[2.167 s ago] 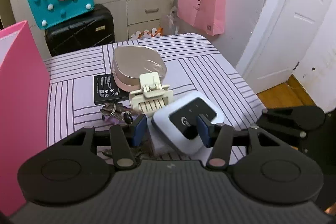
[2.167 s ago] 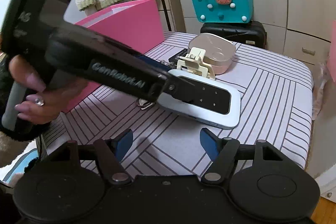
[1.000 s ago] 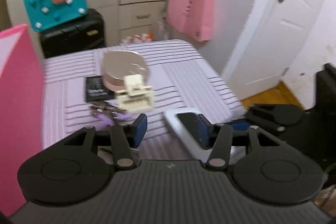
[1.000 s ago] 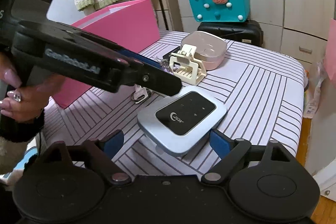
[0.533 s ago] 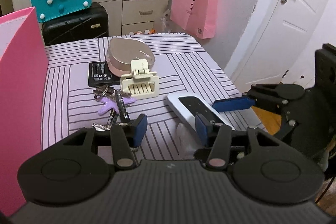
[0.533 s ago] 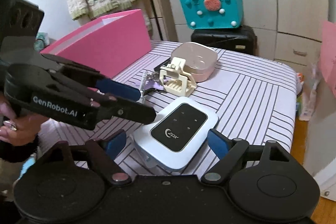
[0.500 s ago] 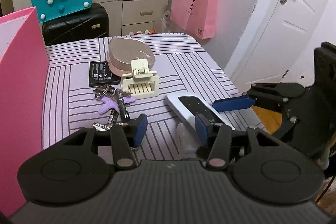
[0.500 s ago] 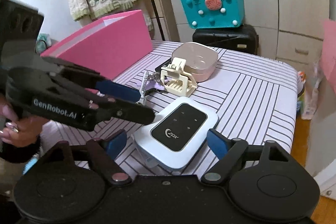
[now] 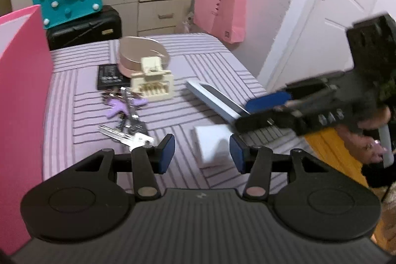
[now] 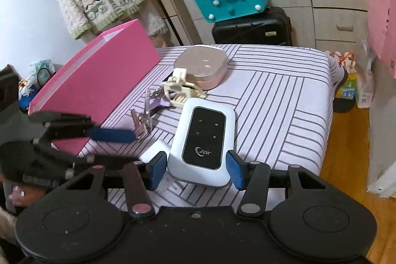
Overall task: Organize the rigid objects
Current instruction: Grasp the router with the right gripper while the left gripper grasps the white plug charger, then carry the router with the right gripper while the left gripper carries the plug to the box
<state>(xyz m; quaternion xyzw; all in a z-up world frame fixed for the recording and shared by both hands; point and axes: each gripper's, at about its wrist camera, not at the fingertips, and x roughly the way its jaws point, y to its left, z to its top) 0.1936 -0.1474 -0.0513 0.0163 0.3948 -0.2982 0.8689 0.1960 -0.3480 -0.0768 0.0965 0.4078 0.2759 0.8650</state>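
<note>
Closing right gripper (image 10: 195, 168) flanks the white router (image 10: 204, 140), contact unclear; only the left view shows the half-open, empty left gripper (image 9: 202, 154) above a white block (image 9: 211, 145).

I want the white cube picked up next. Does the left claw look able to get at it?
Probably yes: the cube sits just ahead of the left claw, between its open pads, with nothing over it.

L gripper (image 9: 202, 152) open over white block (image 9: 212, 146); R gripper (image 9: 259, 110) on router (image 9: 212, 100); keys (image 9: 128, 120) nearby.
</note>
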